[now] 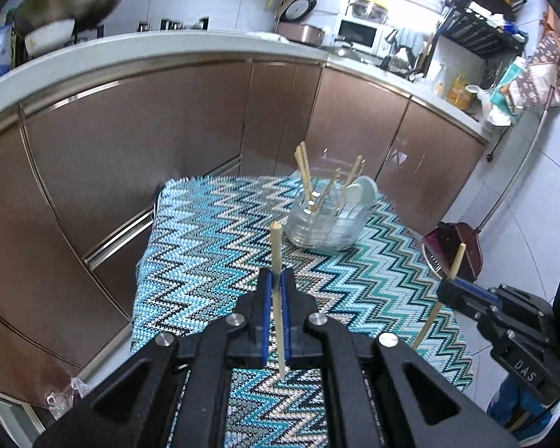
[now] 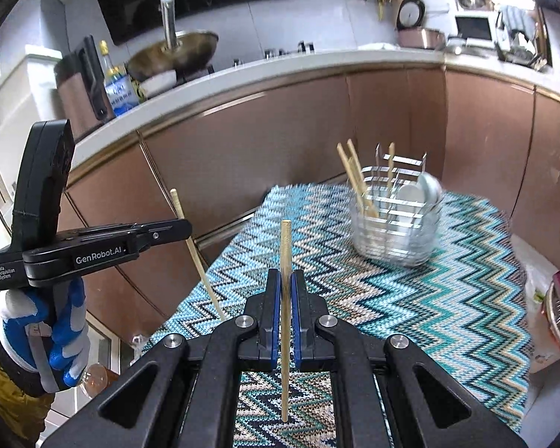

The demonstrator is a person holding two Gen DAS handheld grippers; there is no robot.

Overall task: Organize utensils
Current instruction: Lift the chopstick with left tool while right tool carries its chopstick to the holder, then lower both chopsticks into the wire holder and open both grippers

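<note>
**Q:** Two grippers are seen; how are their jaws set?

**A:** Both are closed, each on one chopstick. In the left wrist view, the left gripper point(image 1: 276, 280) is clamped on a pale chopstick point(image 1: 276, 257), held nearly upright, its blunt end rising above the blue pads and its thin end hanging below them. In the right wrist view, the right gripper point(image 2: 285, 283) is clamped likewise on a second chopstick point(image 2: 285, 246), also held close to upright.

**Q:** Can each gripper be seen from the other camera?

**A:** Yes. The right gripper is seen at the right edge of the left view with its stick tilted. The left gripper is seen at the left of the right view, gripped by a hand in a blue and white glove point(image 2: 61, 330).

**Q:** Where is the holder placed?

**A:** A metal utensil basket point(image 2: 395, 239) is set on the zigzag tablecloth point(image 2: 448, 298) at the far end of the table, well apart from both grippers. Several chopsticks point(image 2: 354, 177) are leaned inside it at the left, and pale spoons point(image 2: 420, 188) are stacked at its right. The basket is slightly blurred.

**Q:** What is behind it?

**A:** Brown cabinet doors point(image 1: 130, 149) under a white counter are seen.
</note>
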